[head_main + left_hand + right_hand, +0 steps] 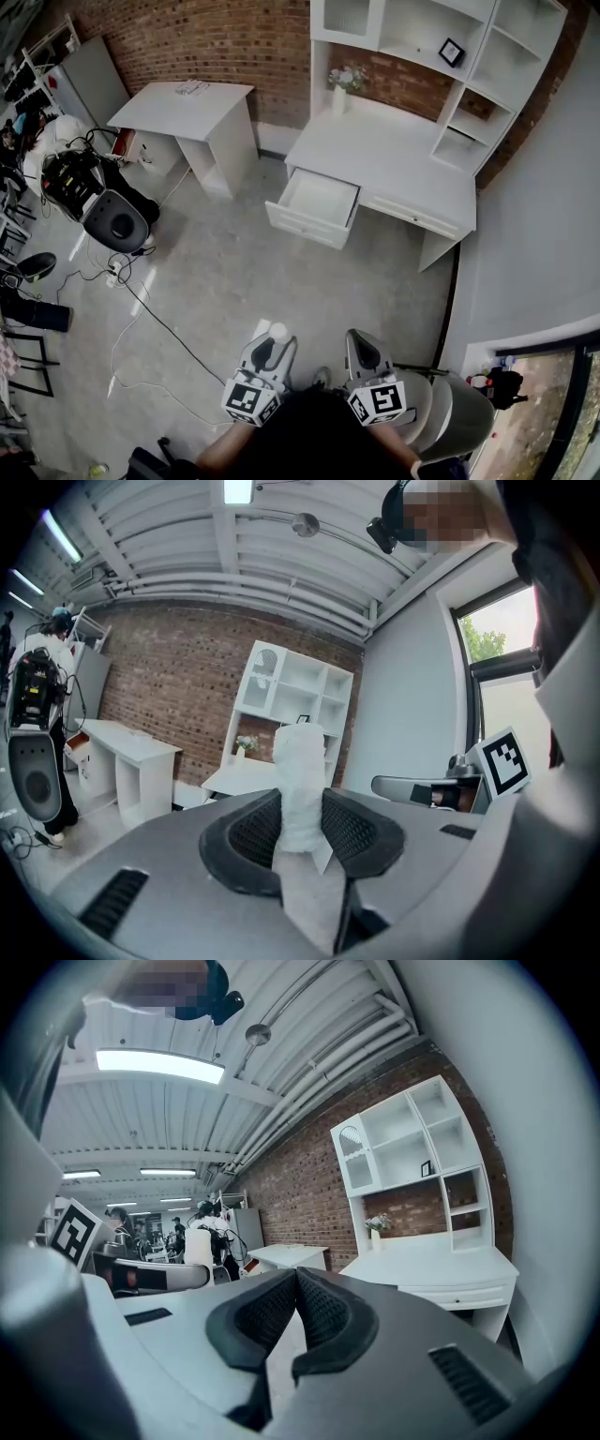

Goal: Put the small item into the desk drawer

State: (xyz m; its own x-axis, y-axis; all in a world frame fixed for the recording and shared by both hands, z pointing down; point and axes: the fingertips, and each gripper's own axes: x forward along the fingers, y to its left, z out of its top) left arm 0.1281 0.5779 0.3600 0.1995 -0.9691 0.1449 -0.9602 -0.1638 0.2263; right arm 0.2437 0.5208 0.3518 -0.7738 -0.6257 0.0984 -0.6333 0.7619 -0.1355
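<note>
No word, number or brand could be read anywhere. The only printed signs were black-and-white square markers on the cube [251, 398] of the left hand-held gripper [271, 343] and the cube [380, 401] of the right hand-held gripper [360, 341].

My left tool [300, 803] is grey with black mesh-patterned pads, and the small item [300, 761] is fuzzy white. My right tool [293, 1288] is the same grey and black. The surface [375, 155] and drawer [314, 208] are white, against a red brick wall [216, 37].

2 grippers [269, 345] [361, 345], 2 desks [183, 103] [384, 155], 1 drawer [319, 199], 1 item [277, 331].
</note>
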